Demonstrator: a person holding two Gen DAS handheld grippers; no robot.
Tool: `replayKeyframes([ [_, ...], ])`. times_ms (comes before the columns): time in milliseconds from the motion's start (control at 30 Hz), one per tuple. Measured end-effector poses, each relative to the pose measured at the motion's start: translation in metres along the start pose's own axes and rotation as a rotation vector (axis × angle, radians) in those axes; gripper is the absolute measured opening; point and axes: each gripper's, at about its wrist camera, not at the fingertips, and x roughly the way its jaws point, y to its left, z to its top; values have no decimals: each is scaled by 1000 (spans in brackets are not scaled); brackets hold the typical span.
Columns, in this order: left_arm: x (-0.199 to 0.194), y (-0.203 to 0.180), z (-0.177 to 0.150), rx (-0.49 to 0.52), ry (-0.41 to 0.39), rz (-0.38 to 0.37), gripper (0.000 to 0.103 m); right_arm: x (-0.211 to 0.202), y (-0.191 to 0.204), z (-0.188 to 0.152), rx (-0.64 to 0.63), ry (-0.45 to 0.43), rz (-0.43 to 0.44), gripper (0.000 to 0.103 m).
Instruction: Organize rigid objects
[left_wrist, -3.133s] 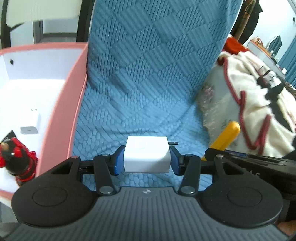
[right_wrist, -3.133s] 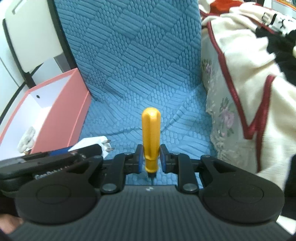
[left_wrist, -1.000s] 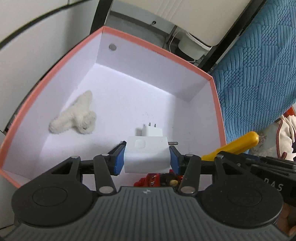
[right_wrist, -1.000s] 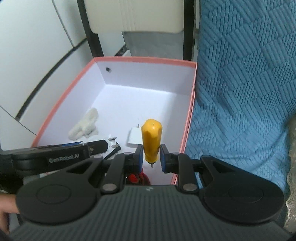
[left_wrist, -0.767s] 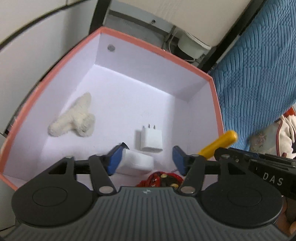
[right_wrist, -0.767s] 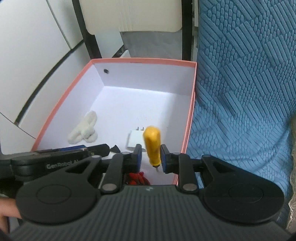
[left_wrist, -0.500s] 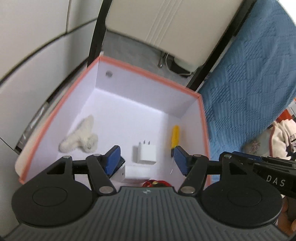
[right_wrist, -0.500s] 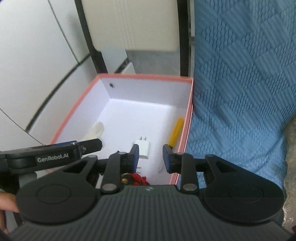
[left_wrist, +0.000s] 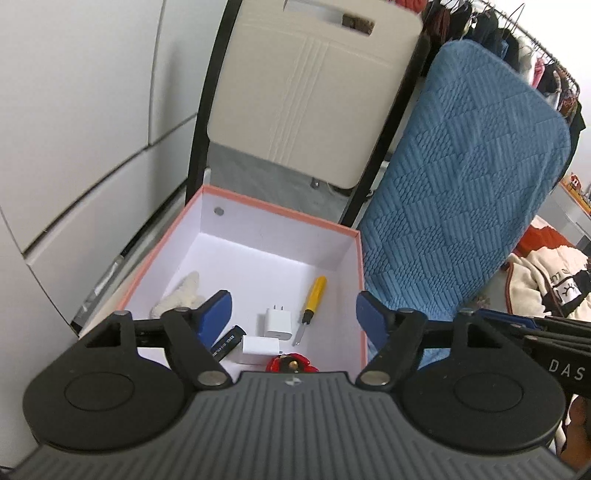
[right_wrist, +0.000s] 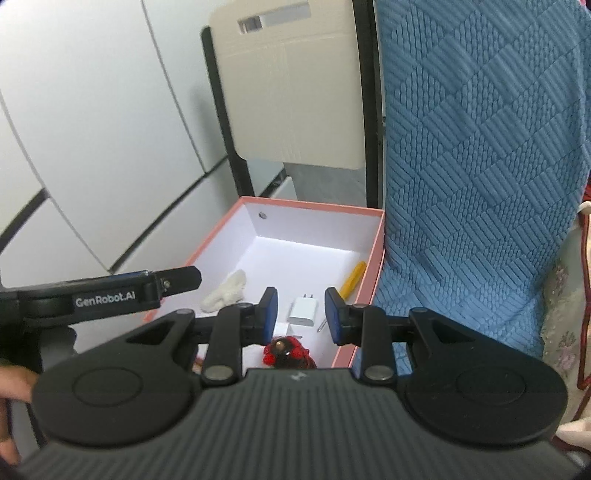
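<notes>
A pink box (left_wrist: 280, 211) with a white inside lies below both grippers. In it rest a yellow screwdriver (left_wrist: 315, 292), two white chargers (left_wrist: 279, 322) (left_wrist: 258, 347), a black stick (left_wrist: 227, 341), a red toy (left_wrist: 291, 363) and a white fluffy piece (left_wrist: 181, 295). My left gripper (left_wrist: 293, 315) hangs above the box, its jaws opening with nothing between them. In the right wrist view my right gripper (right_wrist: 301, 314) stands slightly open and empty above the charger (right_wrist: 303, 311), with the screwdriver (right_wrist: 352, 280) by the box's right wall (right_wrist: 373, 269).
A blue quilted cover (left_wrist: 461, 192) drapes a seat right of the box. A cream chair back (left_wrist: 306, 92) with black frame stands behind it. White cabinet fronts (left_wrist: 74, 147) fill the left. A cream garment (left_wrist: 546, 280) lies far right. A hand (right_wrist: 14, 380) holds the left gripper.
The left gripper let the white charger drop into the box and the right let go of the screwdriver. Both have since risen and pulled back; the left jaws have spread wider.
</notes>
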Motion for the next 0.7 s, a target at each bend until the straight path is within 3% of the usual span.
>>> replayKeyframes([
  [100, -22, -3, -8, -2, -22, 6, 80, -20, 0, -5, -4, -23, 10, 31],
  [467, -83, -17, -44, -6, -58, 22, 100, -72, -3, -36, -15, -62, 23, 33],
  [567, -94, -17, -53, 4, -54, 35, 101, -79, -5, -47, -20, -67, 19, 49],
  [700, -104, -16, -64, 20, -47, 42, 101, -86, -5, -60, -28, -87, 8, 86],
])
